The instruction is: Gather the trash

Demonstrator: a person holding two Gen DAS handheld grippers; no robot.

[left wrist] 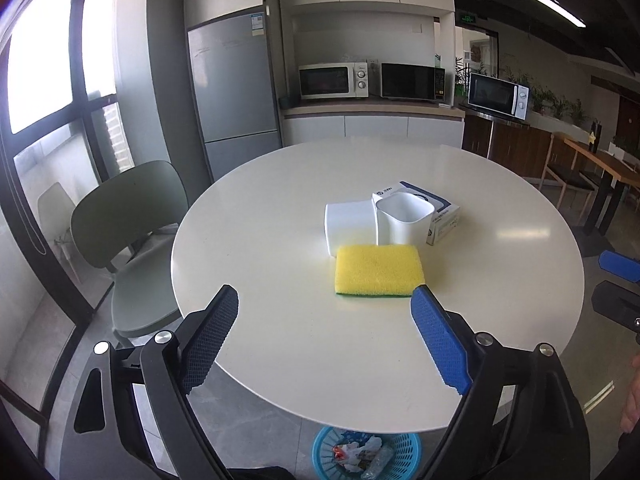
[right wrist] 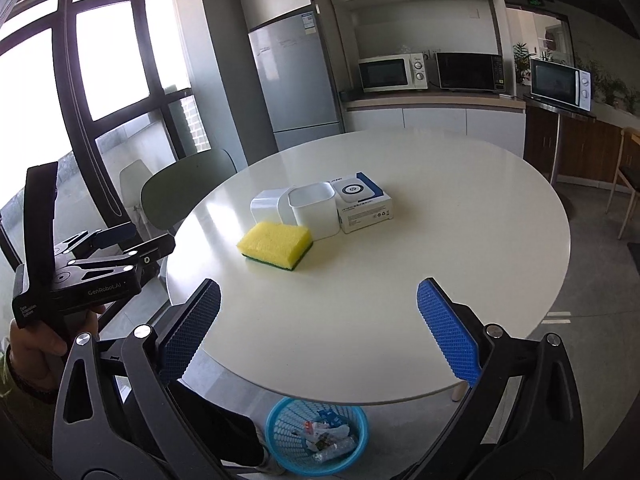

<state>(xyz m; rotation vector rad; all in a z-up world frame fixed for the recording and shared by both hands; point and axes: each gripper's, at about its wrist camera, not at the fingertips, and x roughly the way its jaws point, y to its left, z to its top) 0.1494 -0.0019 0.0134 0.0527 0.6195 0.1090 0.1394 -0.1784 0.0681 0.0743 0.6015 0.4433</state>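
A blue mesh waste basket [left wrist: 366,454] [right wrist: 318,436] stands on the floor under the near edge of the round white table [left wrist: 280,360] [right wrist: 480,280]. It holds crumpled wrappers and plastic. My left gripper [left wrist: 325,334] is open and empty, held above the table's near edge, just short of a yellow sponge [left wrist: 378,271] [right wrist: 276,245]. My right gripper [right wrist: 319,326] is open and empty, also above the near edge. The left gripper shows at the left of the right wrist view [right wrist: 120,246].
Behind the sponge are two white plastic containers [left wrist: 376,224] [right wrist: 304,212], one lying on its side, and a white-and-blue box [left wrist: 440,216] [right wrist: 366,204]. A green chair [left wrist: 128,232] [right wrist: 184,192] stands left of the table.
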